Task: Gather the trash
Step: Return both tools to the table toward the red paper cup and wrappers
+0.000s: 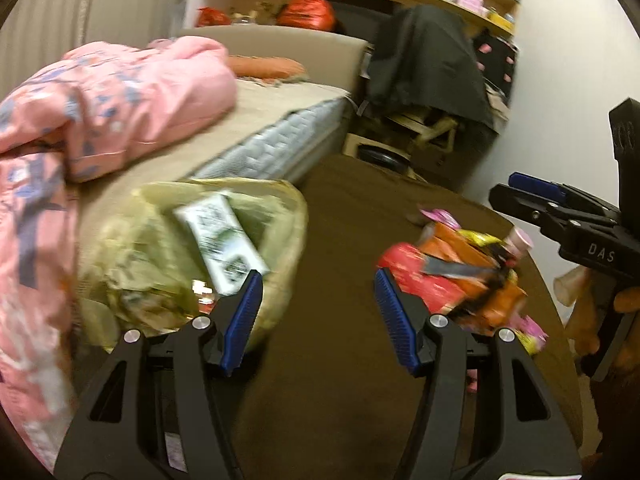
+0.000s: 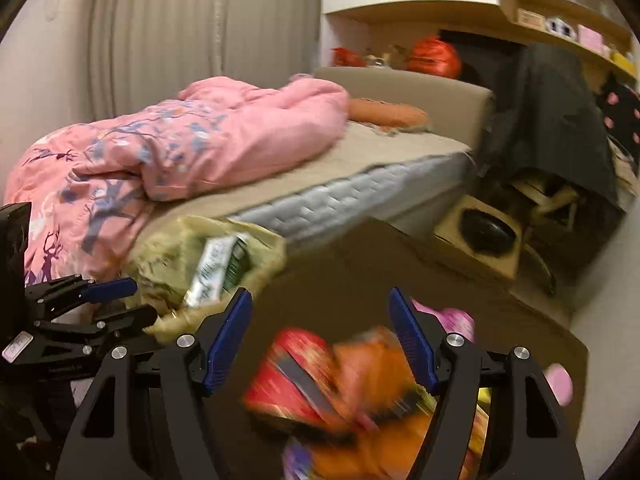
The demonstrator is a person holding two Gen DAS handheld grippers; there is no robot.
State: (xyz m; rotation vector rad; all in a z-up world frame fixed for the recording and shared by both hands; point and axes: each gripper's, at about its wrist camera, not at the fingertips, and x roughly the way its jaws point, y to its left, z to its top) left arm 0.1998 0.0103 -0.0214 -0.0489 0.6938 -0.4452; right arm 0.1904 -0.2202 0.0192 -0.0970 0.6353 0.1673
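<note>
trash: wrapper pile (image 2: 352, 396) lower centre on brown tabletop (image 1: 360, 208), bag (image 1: 192, 256) at left. left claw (image 1: 318, 316) half-open, empty; right claw (image 2: 320, 340) wide, empty. risk: loose wrappers slip or scatter.

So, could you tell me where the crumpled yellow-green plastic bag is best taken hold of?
Grip the crumpled yellow-green plastic bag at its open rim beside the white-and-green carton sticking out. The left tongs sit nearest, open and empty, so come from the brown-carpet side; the rim stands up as a thin, pinchable fold there.
</note>
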